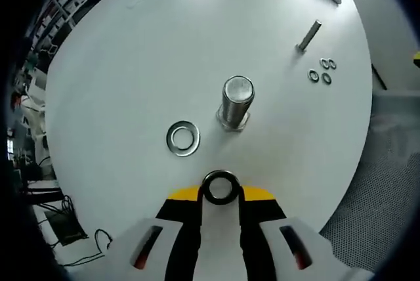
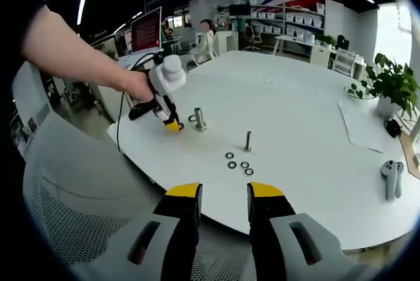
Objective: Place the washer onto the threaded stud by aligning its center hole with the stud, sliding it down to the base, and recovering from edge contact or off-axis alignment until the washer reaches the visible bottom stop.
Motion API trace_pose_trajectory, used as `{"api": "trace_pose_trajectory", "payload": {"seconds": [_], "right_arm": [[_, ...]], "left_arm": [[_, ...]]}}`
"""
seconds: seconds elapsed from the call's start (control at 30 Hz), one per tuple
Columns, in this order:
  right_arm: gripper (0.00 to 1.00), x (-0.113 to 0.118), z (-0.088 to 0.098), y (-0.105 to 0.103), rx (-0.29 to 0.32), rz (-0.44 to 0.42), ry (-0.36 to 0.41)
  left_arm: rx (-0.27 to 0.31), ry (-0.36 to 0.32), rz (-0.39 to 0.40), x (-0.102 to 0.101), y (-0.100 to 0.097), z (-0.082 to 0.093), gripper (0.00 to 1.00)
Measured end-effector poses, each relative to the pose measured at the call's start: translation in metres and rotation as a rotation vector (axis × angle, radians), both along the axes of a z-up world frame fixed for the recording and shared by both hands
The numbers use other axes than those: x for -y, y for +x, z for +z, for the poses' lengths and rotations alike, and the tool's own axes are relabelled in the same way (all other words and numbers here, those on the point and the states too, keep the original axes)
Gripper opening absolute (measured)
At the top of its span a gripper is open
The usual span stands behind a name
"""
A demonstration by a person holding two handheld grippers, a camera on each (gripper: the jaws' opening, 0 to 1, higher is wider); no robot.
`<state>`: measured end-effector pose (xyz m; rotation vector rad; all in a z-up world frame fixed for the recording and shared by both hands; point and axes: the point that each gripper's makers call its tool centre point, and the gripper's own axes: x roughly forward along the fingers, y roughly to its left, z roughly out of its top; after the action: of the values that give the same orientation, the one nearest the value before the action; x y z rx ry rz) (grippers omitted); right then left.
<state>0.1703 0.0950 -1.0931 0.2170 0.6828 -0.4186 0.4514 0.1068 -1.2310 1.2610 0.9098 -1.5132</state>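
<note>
The left gripper (image 1: 221, 189) hangs over a white table (image 1: 131, 64) with its jaws closed on a washer (image 1: 220, 187), which stands on edge between the yellow tips with its hole facing the camera. Just ahead of those tips and slightly right stands the large threaded stud (image 1: 237, 100), upright on its hex base; the held washer is apart from it, short of its top. A 2nd large washer (image 1: 183, 138) lies flat on the table ahead and left of the tips, beside the stud's base. Farther ahead to the right a smaller bolt (image 1: 308, 35) stands, with 3 small washers (image 1: 322, 71) lying near it.

In the right gripper view, the right gripper (image 2: 224, 195) sits back off the table edge, its 2 jaws a small gap apart with nothing between them. Ahead and left of it, a person's hand (image 2: 134, 85) holds the left gripper (image 2: 174, 125) close beside the stud (image 2: 200, 119). 4 small washers (image 2: 239, 163) lie almost straight ahead, near the smaller bolt (image 2: 248, 140). A mesh chair back (image 2: 85, 182) fills the space to its left.
</note>
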Motion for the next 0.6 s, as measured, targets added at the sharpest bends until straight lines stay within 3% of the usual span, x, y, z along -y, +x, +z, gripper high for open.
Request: {"api": "trace_pose_trajectory", "payload": {"seconds": [0.5, 0.6], "right_arm": [[0.3, 0.0, -0.001, -0.002, -0.006, 0.005, 0.005], [0.3, 0.001, 0.0, -0.002, -0.005, 0.004, 0.005]], "left_arm": [[-0.008, -0.067, -0.049, 0.022, 0.001, 0.036, 0.19], [-0.035, -0.089, -0.02, 0.029, 0.0, 0.044, 0.19]]}}
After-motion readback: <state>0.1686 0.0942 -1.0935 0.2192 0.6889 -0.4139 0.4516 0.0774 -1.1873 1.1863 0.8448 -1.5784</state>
